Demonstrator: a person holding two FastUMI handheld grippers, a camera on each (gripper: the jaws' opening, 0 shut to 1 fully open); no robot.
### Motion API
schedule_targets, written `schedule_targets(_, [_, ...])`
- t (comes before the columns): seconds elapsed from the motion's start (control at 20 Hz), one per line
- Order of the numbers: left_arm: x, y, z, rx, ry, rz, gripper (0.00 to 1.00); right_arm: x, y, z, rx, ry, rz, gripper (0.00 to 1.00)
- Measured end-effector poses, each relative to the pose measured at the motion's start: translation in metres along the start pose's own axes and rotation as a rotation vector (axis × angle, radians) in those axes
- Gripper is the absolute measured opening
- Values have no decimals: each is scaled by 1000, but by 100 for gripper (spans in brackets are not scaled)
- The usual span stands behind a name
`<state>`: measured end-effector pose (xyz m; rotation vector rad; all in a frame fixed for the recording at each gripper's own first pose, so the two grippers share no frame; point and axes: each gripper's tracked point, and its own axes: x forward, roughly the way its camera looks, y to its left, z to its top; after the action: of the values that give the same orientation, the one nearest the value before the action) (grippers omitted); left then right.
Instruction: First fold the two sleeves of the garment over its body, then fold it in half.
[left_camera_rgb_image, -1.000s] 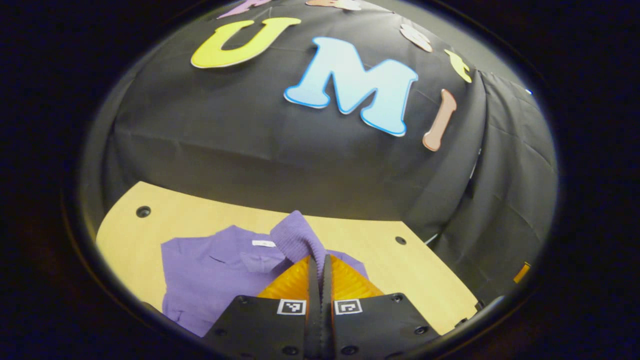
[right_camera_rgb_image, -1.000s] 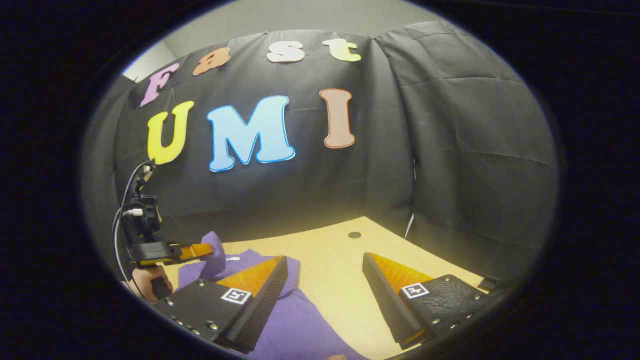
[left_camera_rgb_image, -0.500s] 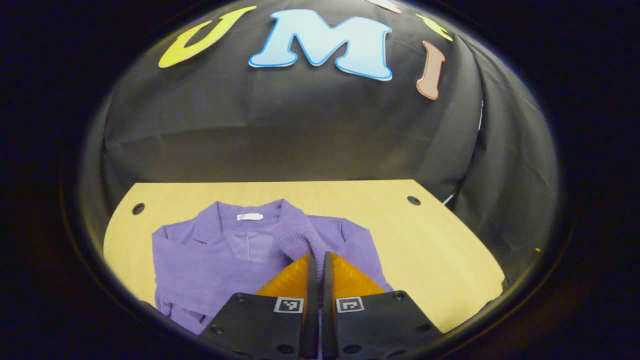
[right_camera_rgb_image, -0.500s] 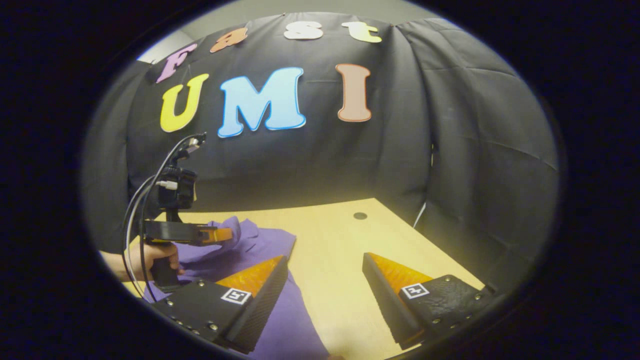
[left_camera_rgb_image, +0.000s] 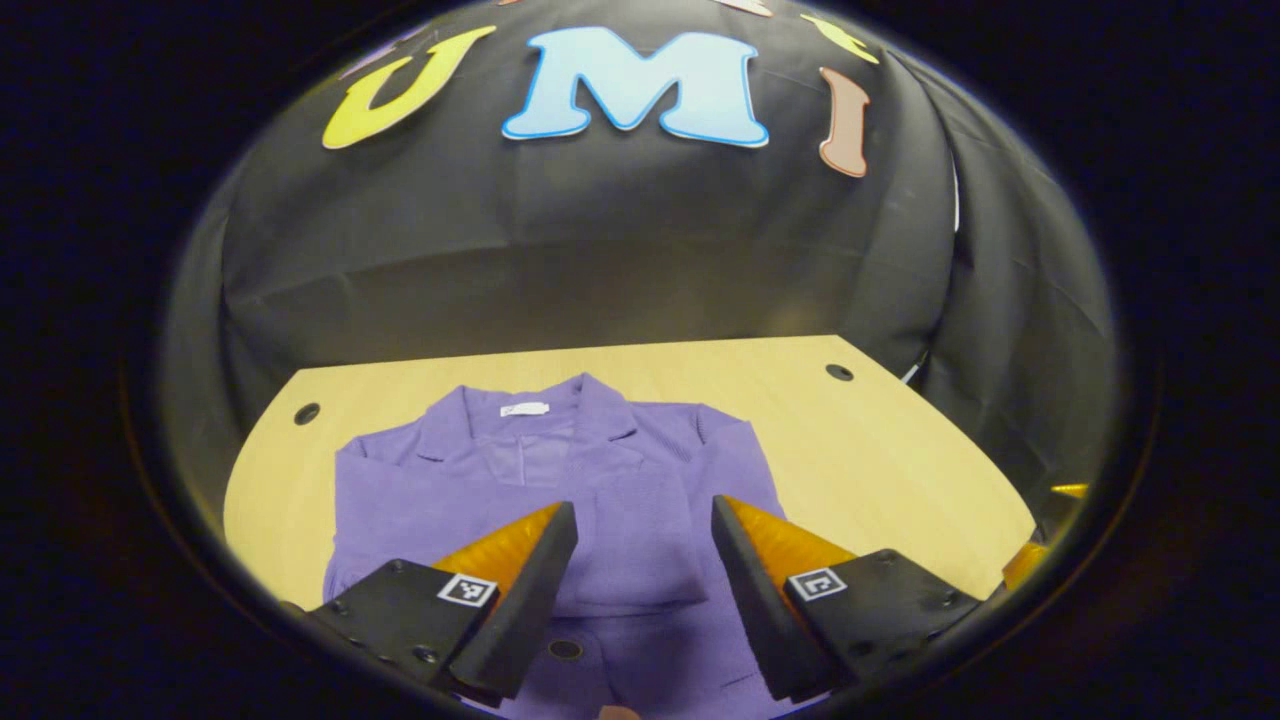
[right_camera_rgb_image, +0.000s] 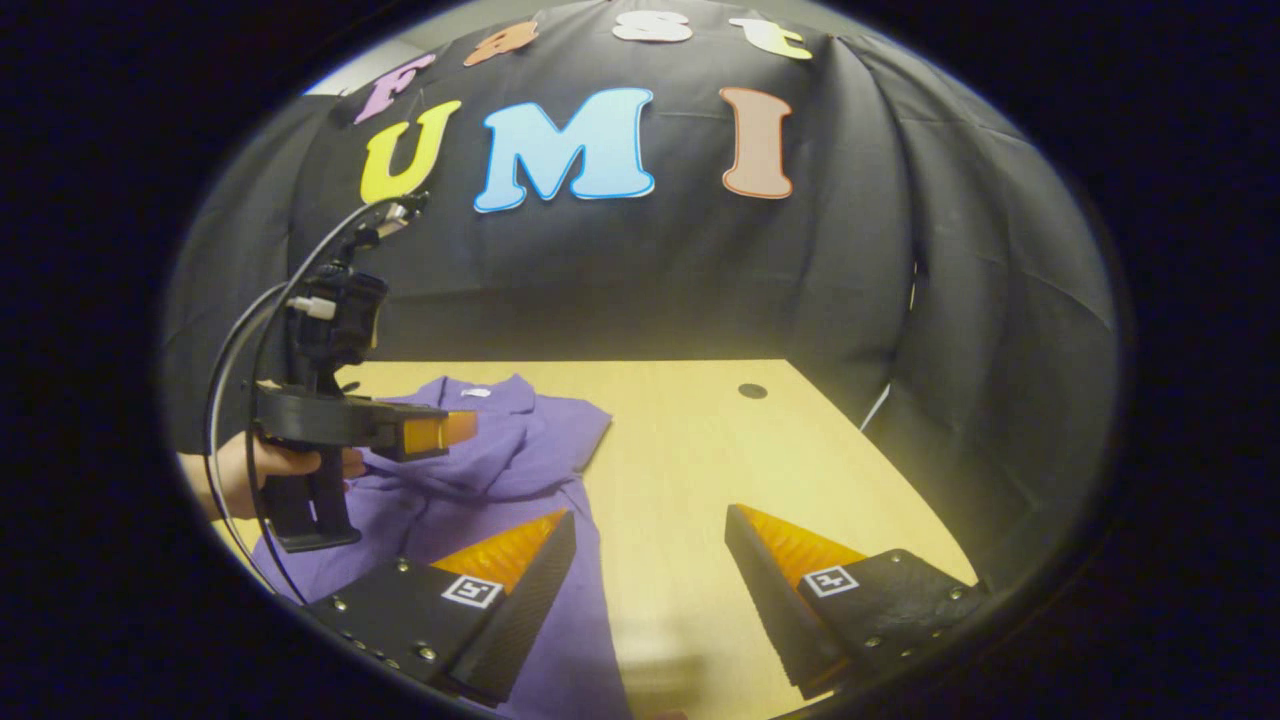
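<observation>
One light wooden table (left_camera_rgb_image: 900, 470) carried the purple jacket (left_camera_rgb_image: 560, 480), lying flat with its collar toward the booth wall and a sleeve (left_camera_rgb_image: 640, 530) folded over its body. The left gripper (left_camera_rgb_image: 640, 520) hovered above it, released, fingers spread. The right gripper (right_camera_rgb_image: 650, 530) stood open beside the jacket's edge, holding nothing.

Left tongs (left_camera_rgb_image: 640, 520) spread wide with nothing between the fingers, purple jacket (left_camera_rgb_image: 560, 490) lying flat just beyond and beneath them, collar farthest away, wooden desk (left_camera_rgb_image: 880, 450) stretching right.
</observation>
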<state>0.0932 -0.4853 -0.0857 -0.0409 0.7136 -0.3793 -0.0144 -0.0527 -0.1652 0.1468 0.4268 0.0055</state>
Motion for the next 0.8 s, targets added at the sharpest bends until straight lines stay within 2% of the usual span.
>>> schedule_targets(0.05, [-10,5,0,-10,-3,8,96,-2,1,-6,-10,11,0,94])
schedule_targets(0.2, [-43,23,-9,-34,-11,22,96,-8,10,-25,-4,54,32,93])
schedule_targets(0.35, [-81,46,-30,-43,-5,44,97,-20,21,-61,30,140,66,94])
schedule_targets(0.55, [-135,78,-74,-27,21,67,96,-38,18,-111,85,249,43,93])
schedule_targets(0.8, [-188,113,-128,-41,60,94,96,-55,13,-147,125,326,26,93])
